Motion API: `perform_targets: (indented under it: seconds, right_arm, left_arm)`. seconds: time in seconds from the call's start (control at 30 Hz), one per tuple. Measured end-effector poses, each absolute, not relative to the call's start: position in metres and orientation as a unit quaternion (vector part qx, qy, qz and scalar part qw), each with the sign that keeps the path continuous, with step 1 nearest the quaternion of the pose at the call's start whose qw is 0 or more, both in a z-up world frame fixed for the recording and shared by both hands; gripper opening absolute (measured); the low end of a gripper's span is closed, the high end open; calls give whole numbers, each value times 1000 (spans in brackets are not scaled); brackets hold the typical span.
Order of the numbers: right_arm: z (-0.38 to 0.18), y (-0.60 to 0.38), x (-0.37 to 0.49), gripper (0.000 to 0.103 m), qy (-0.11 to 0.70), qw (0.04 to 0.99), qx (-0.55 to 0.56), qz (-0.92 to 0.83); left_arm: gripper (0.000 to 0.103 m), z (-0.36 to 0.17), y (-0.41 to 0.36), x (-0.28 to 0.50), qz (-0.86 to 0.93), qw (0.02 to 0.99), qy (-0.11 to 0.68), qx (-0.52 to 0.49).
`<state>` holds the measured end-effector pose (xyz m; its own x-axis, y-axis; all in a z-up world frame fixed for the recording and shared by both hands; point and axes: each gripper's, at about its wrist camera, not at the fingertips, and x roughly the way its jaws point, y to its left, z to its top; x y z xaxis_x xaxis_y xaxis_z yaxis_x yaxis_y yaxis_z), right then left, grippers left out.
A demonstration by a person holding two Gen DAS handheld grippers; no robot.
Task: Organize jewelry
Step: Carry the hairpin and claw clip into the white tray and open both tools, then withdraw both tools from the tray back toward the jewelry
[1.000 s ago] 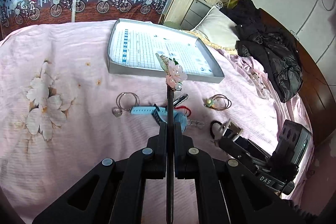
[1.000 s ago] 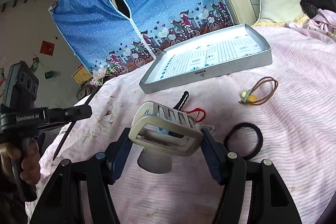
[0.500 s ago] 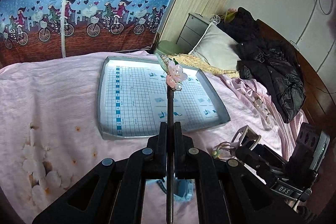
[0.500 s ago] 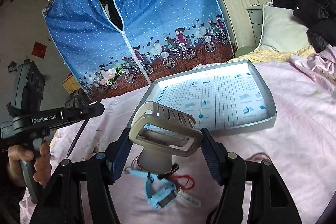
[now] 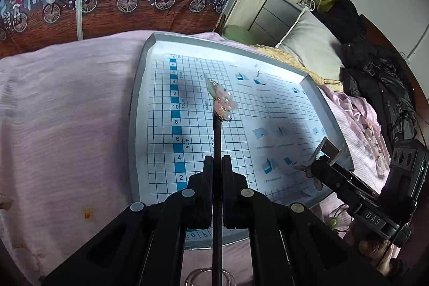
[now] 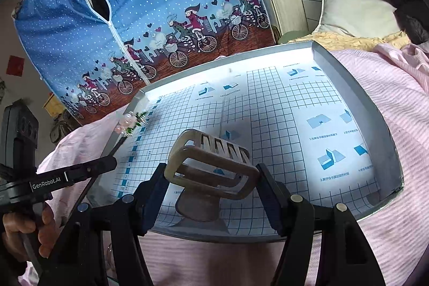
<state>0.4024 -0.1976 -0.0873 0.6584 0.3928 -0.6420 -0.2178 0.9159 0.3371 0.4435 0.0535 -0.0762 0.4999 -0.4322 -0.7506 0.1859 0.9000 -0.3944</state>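
My left gripper (image 5: pixel 217 165) is shut on a dark hair stick (image 5: pixel 217 152) whose pink flower end (image 5: pixel 222 103) hangs over the left half of the grey grid-lined tray (image 5: pixel 138 87). In the right wrist view the same hair stick (image 6: pixel 118 144) crosses the tray's left rim (image 6: pixel 126 122), clamped in the left gripper (image 6: pixel 110 161). My right gripper (image 6: pixel 211 176) is shut on a beige claw hair clip (image 6: pixel 211 165), held above the near part of the tray (image 6: pixel 375 109). The clip and right gripper (image 5: pixel 316 165) also show over the tray's right side.
The tray lies on a pink bedspread (image 5: pixel 67 111). Behind it hangs a blue curtain with bicycle figures (image 6: pixel 161 4). A pillow (image 5: pixel 313 47) and dark clothes (image 5: pixel 380 82) lie at the right. A ring (image 5: pixel 209 278) and a hair tie with a bead (image 5: pixel 333 221) rest near the tray's front.
Both grippers have moved forward, from above the loose items on the bedspread to above the tray, each keeping its hold. The tray now fills both views.
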Motion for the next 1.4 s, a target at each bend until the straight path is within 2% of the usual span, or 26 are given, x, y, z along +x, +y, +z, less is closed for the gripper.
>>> perform_targets:
  seconds: [0.1,0.17,0.23,0.27,0.3,0.33,0.4,0.43,0.5,0.6,0.87,1.17,1.4]
  right_arm:
    - [-86,-193,404,64,386,901,105,167]
    - [-83,-192,400,69,386,903,96,161]
    - [-77,-195,392,80,379,908,90,157]
    - [-74,-198,387,81,376,909,89,156]
    - [-71,-199,382,84,374,910,87,155]
    - [-67,-201,377,89,371,912,85,153]
    - [-57,-206,362,96,359,917,83,152]
    - [-51,-209,354,99,350,920,84,155]
    - [-40,-214,335,103,331,927,83,157]
    - [-26,-221,301,103,304,937,76,157]
    - [-4,-233,218,103,249,955,29,158]
    - [-5,-243,148,103,222,963,8,150]
    - [-37,-249,130,103,308,940,-2,149]
  left_arm:
    - [3,-84,56,447,-168,847,488,-128]
    - [4,-83,59,444,-163,848,489,-125]
    - [7,-77,62,438,-154,848,490,-129]
    - [17,-74,66,434,-149,849,489,-132]
    - [32,-70,68,429,-142,853,485,-133]
    - [40,-63,65,421,-138,859,476,-132]
    - [64,-47,67,401,-135,877,442,-134]
    - [69,-39,67,391,-136,884,426,-135]
    - [86,-24,67,368,-135,898,395,-135]
    - [99,-3,60,333,-125,916,356,-133]
    - [101,30,35,236,-105,963,228,-98]
    - [101,16,3,160,-119,965,226,-49]
    - [101,-8,0,119,-106,964,242,-35]
